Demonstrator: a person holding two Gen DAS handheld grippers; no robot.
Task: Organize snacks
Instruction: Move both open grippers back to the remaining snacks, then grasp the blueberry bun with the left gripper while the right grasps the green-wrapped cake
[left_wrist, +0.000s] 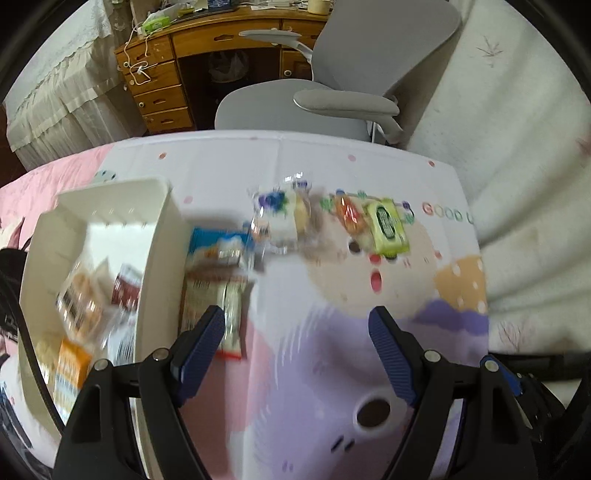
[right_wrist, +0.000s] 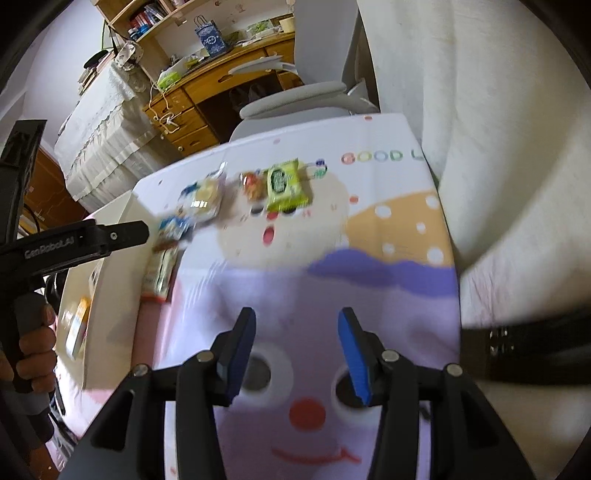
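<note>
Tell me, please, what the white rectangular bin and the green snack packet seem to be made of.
White rectangular bin: probably rigid plastic, smooth and matte; its thin walls stand straight with rounded corners.
Green snack packet: probably thin plastic film, glossy; it looks puffed with flat sealed edges, though the picture is blurred.

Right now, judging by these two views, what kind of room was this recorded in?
Probably a bedroom or home study: a wooden desk with drawers, a grey swivel office chair, and a table under a pastel cartoon-print cloth holding snack packets beside a white plastic bin.
</note>
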